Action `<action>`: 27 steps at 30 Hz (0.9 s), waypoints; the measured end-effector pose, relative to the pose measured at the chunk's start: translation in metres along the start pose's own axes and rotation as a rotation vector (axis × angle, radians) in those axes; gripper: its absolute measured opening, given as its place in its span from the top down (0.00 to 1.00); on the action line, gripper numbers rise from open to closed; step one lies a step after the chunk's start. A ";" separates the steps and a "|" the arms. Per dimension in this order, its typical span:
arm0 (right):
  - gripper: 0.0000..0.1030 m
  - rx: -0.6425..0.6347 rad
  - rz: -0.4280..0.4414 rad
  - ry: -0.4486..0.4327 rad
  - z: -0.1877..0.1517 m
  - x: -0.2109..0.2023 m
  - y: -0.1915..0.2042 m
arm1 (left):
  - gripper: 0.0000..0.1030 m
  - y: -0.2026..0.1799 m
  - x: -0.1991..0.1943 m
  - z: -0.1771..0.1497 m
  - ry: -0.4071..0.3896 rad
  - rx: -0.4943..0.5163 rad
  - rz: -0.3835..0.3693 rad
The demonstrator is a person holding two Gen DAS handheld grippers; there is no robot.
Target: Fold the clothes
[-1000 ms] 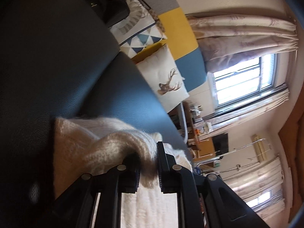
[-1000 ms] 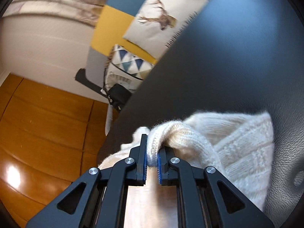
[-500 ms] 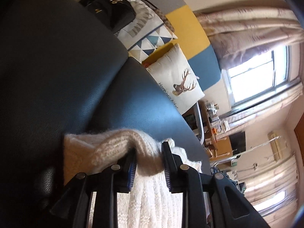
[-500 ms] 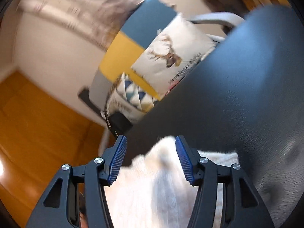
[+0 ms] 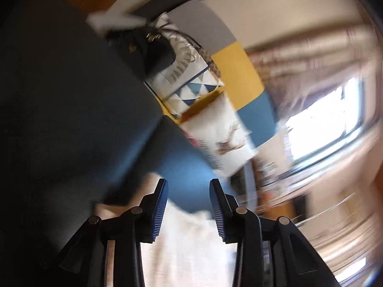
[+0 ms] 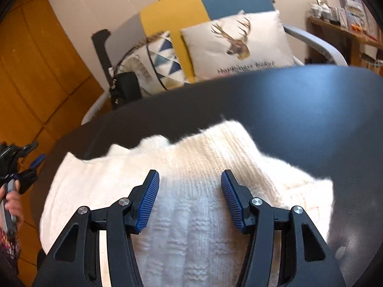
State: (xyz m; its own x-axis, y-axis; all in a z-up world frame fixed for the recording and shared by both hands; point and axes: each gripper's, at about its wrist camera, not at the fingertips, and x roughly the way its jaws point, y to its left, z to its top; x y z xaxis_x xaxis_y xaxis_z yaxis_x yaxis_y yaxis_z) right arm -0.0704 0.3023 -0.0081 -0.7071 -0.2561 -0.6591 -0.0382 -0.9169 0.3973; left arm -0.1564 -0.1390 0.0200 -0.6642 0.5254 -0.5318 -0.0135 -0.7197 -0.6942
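Cream knit sweater (image 6: 191, 167) lies folded on the dark tabletop (image 6: 311, 110). Right tongs (image 6: 190, 179) and left tongs (image 5: 188, 185) are spread wide, empty. Behind: sofa (image 6: 182, 2) with deer cushion (image 6: 237, 45), bright window (image 5: 323, 122)

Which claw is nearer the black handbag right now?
Left. The left claw, open, sits at the table's left edge, the black handbag side. The right claw, open, is over the white sweater.
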 end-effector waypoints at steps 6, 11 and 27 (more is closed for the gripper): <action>0.44 -0.066 -0.052 0.001 0.006 0.005 0.011 | 0.65 -0.043 0.029 -0.069 0.025 0.301 0.114; 0.64 -0.074 -0.232 0.060 0.011 0.019 -0.010 | 0.70 -0.030 0.042 -0.099 0.004 0.369 0.238; 0.70 0.114 -0.207 -0.147 -0.045 -0.106 -0.030 | 0.69 -0.034 0.041 -0.101 0.002 0.366 0.222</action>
State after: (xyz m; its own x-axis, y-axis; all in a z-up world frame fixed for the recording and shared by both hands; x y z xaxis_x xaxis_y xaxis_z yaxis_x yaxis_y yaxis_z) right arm 0.0373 0.3430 0.0217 -0.7706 -0.0124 -0.6372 -0.2657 -0.9025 0.3389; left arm -0.1079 -0.0474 -0.0271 -0.6795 0.3404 -0.6500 -0.1349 -0.9287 -0.3453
